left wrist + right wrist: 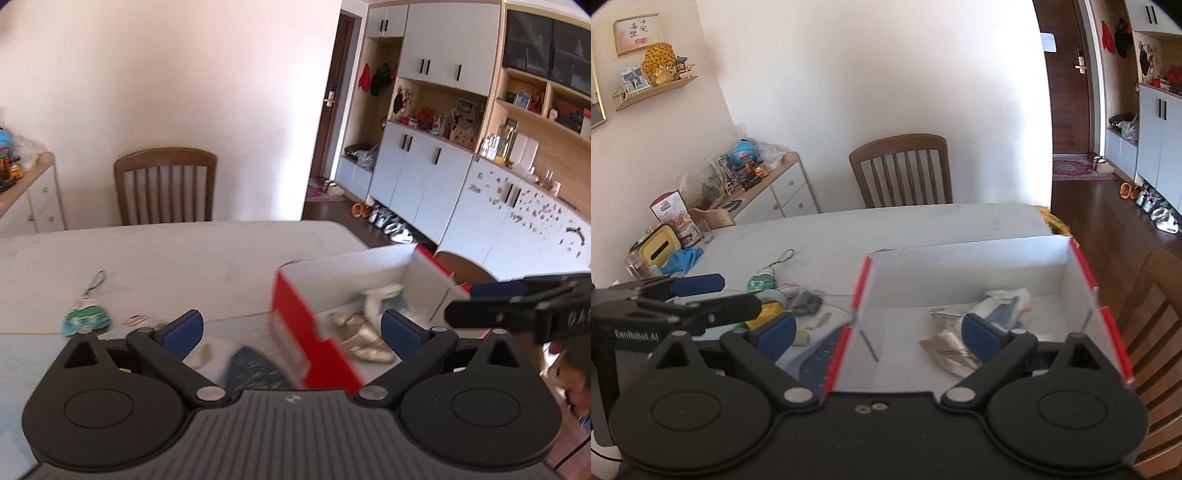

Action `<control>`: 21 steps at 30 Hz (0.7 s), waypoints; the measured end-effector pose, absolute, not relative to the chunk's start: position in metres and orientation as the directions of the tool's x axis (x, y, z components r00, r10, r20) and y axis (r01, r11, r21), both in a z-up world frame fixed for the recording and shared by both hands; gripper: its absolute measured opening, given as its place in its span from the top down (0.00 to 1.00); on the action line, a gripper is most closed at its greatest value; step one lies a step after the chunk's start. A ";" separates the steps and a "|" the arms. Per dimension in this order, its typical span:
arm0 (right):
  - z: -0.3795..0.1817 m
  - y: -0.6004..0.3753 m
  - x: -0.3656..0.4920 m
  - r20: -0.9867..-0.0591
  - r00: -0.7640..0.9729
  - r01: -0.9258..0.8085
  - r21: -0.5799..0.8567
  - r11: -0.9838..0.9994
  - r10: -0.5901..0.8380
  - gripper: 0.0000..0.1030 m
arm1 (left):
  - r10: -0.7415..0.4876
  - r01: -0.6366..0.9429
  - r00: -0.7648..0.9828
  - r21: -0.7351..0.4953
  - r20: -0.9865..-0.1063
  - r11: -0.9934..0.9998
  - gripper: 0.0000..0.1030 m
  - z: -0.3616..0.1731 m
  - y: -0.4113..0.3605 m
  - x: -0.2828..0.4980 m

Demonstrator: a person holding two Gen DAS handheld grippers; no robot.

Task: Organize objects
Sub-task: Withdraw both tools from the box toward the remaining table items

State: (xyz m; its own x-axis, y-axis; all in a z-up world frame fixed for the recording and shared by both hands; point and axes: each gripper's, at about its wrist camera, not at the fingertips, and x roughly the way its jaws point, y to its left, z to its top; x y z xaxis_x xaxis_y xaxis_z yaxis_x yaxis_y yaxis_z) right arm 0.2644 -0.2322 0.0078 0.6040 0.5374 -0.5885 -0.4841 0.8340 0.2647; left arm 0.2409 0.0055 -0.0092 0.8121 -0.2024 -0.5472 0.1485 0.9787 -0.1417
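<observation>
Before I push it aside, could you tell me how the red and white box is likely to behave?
The box looks like thin cardboard holding only a few wrappers, so it is probably light and slides easily. Its open walls may flex.

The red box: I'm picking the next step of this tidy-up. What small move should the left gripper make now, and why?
Probably ease the left gripper left and down toward the loose items beside the red box, such as the yellow item. Its jaws are open and empty, the box already holds a silver packet, and several small things remain on the table.
</observation>
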 end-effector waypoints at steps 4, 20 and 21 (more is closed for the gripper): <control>0.007 -0.206 0.257 -0.586 0.600 -0.496 0.260 0.828 0.544 0.07 | -0.189 0.134 0.814 -0.139 -0.549 0.981 0.00 -0.016 0.037 0.228; -0.016 -0.099 0.255 -0.638 0.555 -0.513 0.241 0.824 0.533 0.07 | -0.207 0.116 0.782 -0.190 -0.588 0.975 0.00 -0.063 0.129 0.211; -0.019 -0.092 0.256 -0.643 0.552 -0.513 0.240 0.824 0.531 0.07 | -0.211 0.117 0.776 -0.192 -0.594 0.974 0.00 -0.068 0.132 0.212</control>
State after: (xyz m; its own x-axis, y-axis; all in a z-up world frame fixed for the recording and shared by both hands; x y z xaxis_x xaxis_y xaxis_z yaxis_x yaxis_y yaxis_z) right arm 0.2559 -0.0920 -0.0194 0.5516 0.5308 -0.6434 -0.5134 0.8240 0.2396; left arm 0.2123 0.1317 -0.0676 0.7761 -0.2106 -0.5944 0.1173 0.9743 -0.1922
